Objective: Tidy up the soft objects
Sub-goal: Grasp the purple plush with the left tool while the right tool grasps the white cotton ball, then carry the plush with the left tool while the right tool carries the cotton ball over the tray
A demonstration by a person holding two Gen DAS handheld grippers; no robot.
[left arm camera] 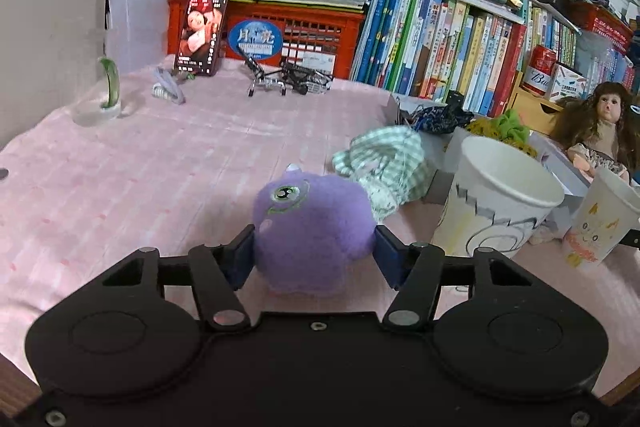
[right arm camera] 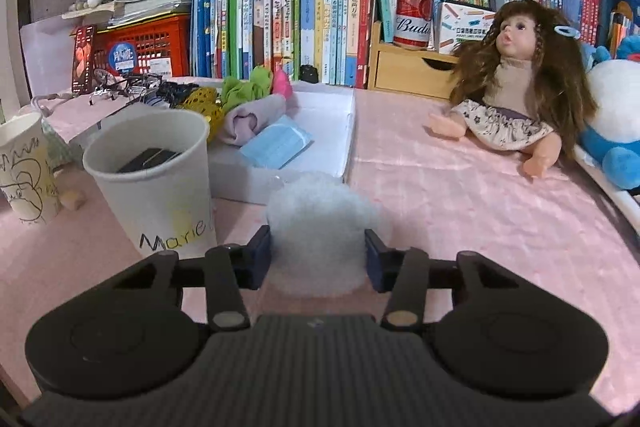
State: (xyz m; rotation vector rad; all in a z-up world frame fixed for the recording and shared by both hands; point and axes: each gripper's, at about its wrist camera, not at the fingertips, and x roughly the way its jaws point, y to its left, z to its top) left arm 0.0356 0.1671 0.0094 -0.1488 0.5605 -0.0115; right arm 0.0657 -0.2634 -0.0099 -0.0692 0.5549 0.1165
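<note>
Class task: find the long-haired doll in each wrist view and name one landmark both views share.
Left wrist view: the doll sits at the far right edge, behind the paper cups.
Right wrist view: the doll sits right of centre on the pink cloth, beside a blue plush.
Shared landmark: the red can on the wooden drawer box.

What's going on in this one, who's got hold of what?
A person works two handheld grippers over a pink-covered table. The left gripper is closed on a purple plush toy; the right gripper squeezes a white fluffy ball. Paper cups and a white tray of soft items sit nearby.
</note>
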